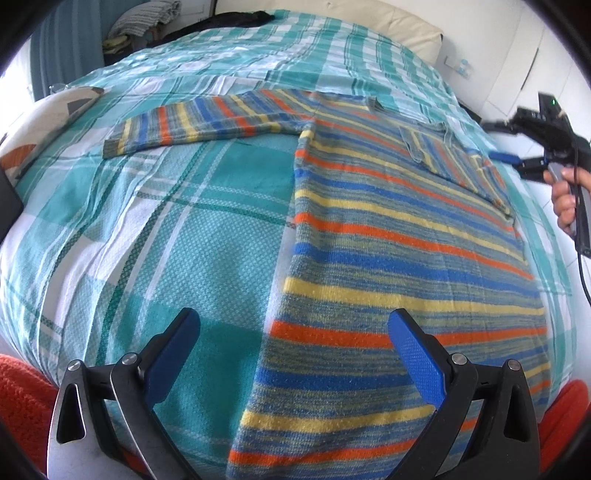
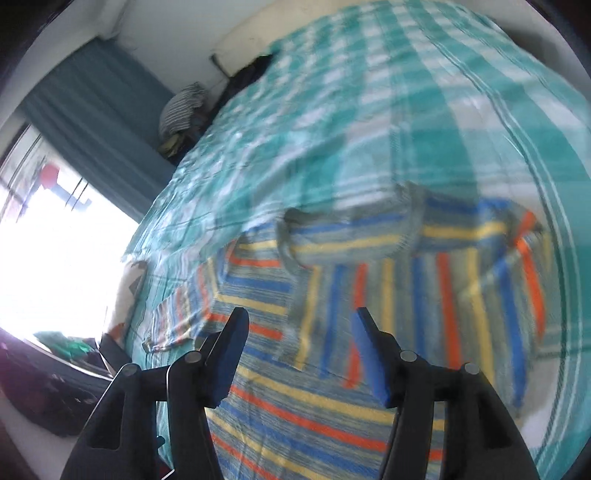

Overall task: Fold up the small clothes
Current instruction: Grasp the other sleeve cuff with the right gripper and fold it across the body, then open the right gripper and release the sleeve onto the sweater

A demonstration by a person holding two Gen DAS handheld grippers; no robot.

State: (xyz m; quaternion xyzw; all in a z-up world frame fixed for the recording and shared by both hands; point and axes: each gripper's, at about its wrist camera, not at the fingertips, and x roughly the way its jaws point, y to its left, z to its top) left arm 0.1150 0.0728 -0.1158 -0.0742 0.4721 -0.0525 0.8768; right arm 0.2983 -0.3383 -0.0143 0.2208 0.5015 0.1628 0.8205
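My striped sweater (image 1: 388,236) lies flat on the bed (image 1: 166,221), right sleeve (image 2: 424,295) folded across its body. Both my left gripper (image 1: 293,332) and right gripper (image 2: 299,332) hover above it, jaws apart and empty.

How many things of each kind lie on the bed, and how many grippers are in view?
Striped sweater: 1
Patterned pillow: 1
Dark garment at the far edge: 1
Grippers: 2, left gripper, right gripper
Total: 5
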